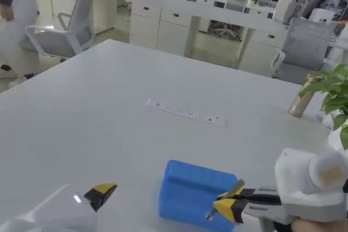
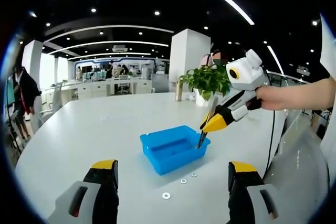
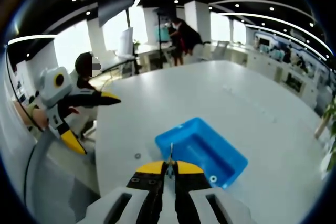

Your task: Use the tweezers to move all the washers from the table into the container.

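Clamping tweezers point(image 2: 202, 138), right hand-held gripper point(image 2: 214, 123) overhangs one container point(image 2: 169, 154) by three washers point(image 2: 183, 181); left hand-held gripper point(image 2: 173, 166) gapes

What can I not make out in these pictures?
Whether the tweezers hold anything: too small in left gripper view, blurred in head view.
The container's contents: blurred in head view, too small in left gripper view.
Tweezers' body: the right gripper covers it in right gripper view.

No legible text, label, brand, number or sign was found in any view. Markings on the long white power strip point(image 1: 186, 112), set in the white tabletop point(image 1: 109, 107) (head view), were too small to read.
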